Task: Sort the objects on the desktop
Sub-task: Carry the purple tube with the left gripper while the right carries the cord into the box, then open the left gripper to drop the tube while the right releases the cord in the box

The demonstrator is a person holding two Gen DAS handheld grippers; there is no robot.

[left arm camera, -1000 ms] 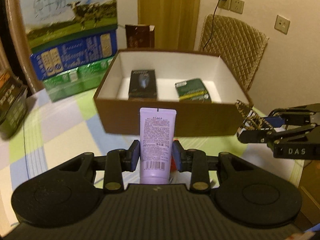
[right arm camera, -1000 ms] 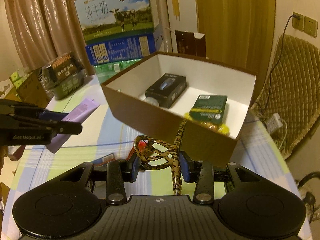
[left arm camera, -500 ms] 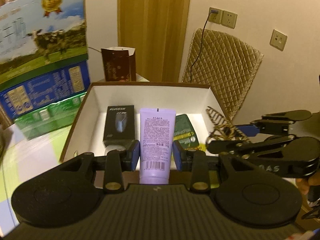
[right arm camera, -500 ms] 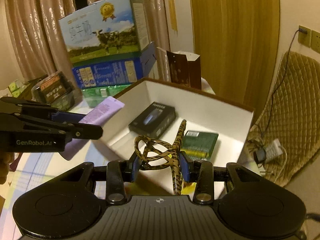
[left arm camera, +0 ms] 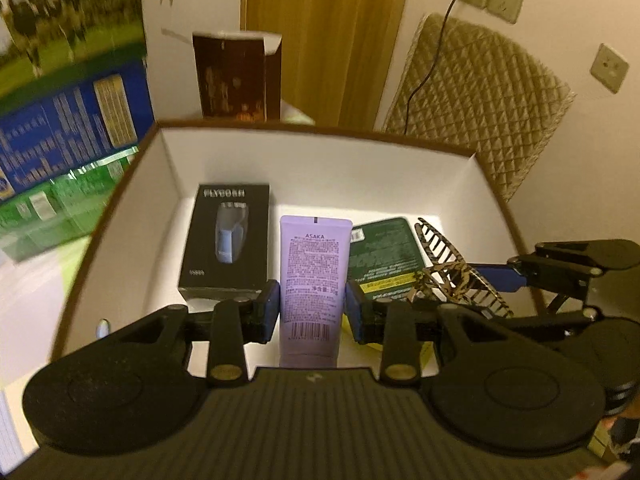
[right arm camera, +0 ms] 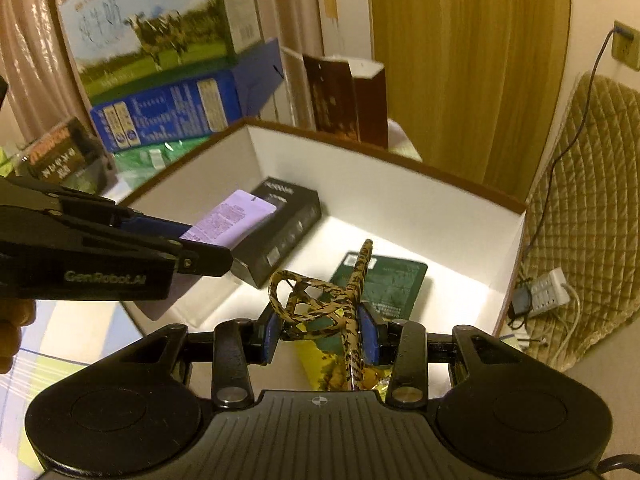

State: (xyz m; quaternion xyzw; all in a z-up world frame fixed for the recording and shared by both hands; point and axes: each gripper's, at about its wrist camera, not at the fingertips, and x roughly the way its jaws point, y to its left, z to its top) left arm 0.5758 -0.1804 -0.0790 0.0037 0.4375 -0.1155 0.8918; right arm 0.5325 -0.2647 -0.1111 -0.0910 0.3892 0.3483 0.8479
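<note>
Left tool (left arm camera: pixel 312 307) clenches your lilac plastic tube (left arm camera: pixel 313 276); right tool (right arm camera: pixel 323 334) clenches the leopard-print hair claw (right arm camera: pixel 320 300).
Both point long-axis forward, with the brown white-lined box (left arm camera: pixel 320 162) floor directly beneath them.

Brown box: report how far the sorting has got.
Done: a black carton and a green packet already lie inside the brown box. In hand: the left gripper is shut on a purple tube, the right gripper on a leopard-print hair claw, both held over the box. Left: release both inside.
</note>
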